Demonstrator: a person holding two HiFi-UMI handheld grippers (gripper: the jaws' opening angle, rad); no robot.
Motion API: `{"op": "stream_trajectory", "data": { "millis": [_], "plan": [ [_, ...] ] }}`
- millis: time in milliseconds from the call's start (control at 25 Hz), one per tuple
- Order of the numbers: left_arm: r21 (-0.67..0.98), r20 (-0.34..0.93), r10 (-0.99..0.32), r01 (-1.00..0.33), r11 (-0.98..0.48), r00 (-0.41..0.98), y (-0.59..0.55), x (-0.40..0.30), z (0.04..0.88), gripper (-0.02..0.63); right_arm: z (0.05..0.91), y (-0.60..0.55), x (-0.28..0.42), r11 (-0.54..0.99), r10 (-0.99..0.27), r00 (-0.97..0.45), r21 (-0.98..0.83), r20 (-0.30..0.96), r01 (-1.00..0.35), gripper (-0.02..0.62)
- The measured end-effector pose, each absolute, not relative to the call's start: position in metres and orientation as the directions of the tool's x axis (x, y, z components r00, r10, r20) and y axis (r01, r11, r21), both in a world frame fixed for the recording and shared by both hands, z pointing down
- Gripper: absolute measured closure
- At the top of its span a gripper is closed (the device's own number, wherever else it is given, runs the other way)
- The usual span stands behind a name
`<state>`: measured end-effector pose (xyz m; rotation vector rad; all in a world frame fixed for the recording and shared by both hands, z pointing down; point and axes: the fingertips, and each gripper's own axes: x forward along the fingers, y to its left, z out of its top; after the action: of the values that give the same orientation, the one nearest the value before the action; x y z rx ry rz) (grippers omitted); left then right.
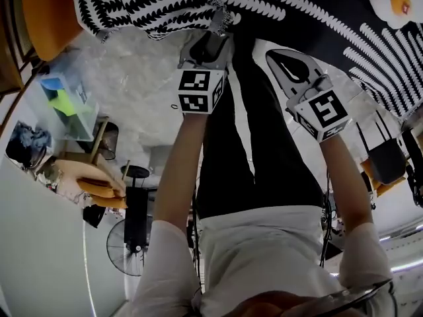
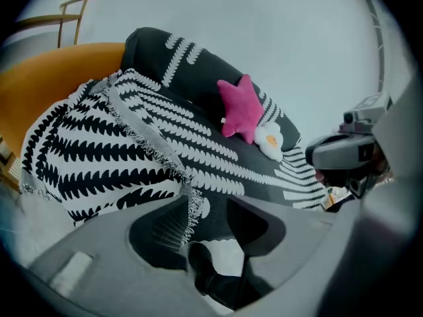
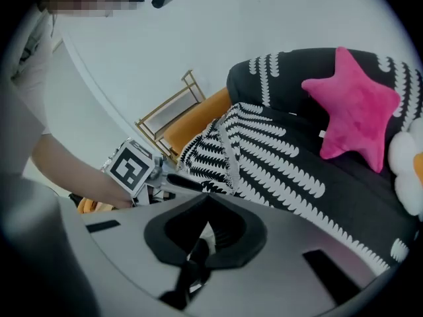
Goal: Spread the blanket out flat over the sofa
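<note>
Left gripper (image 2: pixel 206 203): its 2 jaws stand a little apart, and the fringed edge of the blanket (image 2: pixel 99 150) hangs straight down between them. The fringe lies against the left-hand jaw, while the other jaw stands clear of it with dark fabric showing through the gap. Nothing is clamped from both sides.

Right gripper (image 3: pixel 203 200): jaws closed, tips meeting in a point, nothing caught between them. It hangs just short of the sofa (image 2: pixel 198 65) front. Its view takes in the left gripper's marker cube (image 3: pixel 132 166) low at the blanket's near edge.

Out to the blanket itself: white with black leaf rows, bunched and draped over the left end of the sofa. It covers part of an orange seat (image 2: pixel 46 78), and 1 ridge of cloth runs down toward the left gripper. It lies in folds, not flat, and most of the sofa's black, white-leafed cover is bare.

Further along the sofa, a pink star cushion (image 2: pixel 241 111) leans on the backrest, with a fried-egg cushion (image 2: pixel 269 139) touching its lower right side. Behind the orange seat stands a gold rail (image 2: pixel 73 12) against the pale wall.

From the head view, both grippers are held out side by side above a grey marbled floor (image 1: pixel 132 98).
</note>
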<state>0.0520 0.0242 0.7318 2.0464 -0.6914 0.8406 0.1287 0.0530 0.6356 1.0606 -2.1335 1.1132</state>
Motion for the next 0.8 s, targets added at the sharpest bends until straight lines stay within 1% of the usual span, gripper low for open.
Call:
{"op": "stream_trajectory", "data": {
  "millis": [240, 600, 760, 800],
  "plan": [
    [0.429, 0.797, -0.155, -0.729, -0.533, 0.583, 0.033, 0.056, 0.788, 0.420, 0.667, 0.046, 0.129, 0.351, -0.418, -0.575, -0.459, 0.704, -0.817, 0.594],
    [0.296, 0.847, -0.232, -0.787, -0.542, 0.478, 0.032, 0.070, 0.832, 0.390, 0.692, 0.051, 0.141, 0.336, -0.420, -0.570, -0.463, 0.706, -0.820, 0.594],
    [0.249, 0.863, -0.259, -0.812, -0.529, 0.433, 0.028, 0.072, 0.840, 0.393, 0.693, 0.055, 0.146, 0.320, -0.411, -0.573, -0.476, 0.709, -0.819, 0.594],
    [0.240, 0.864, -0.272, -0.821, -0.518, 0.424, 0.026, 0.072, 0.836, 0.413, 0.689, 0.056, 0.147, 0.315, -0.410, -0.572, -0.478, 0.711, -0.820, 0.594]
  ]
}}
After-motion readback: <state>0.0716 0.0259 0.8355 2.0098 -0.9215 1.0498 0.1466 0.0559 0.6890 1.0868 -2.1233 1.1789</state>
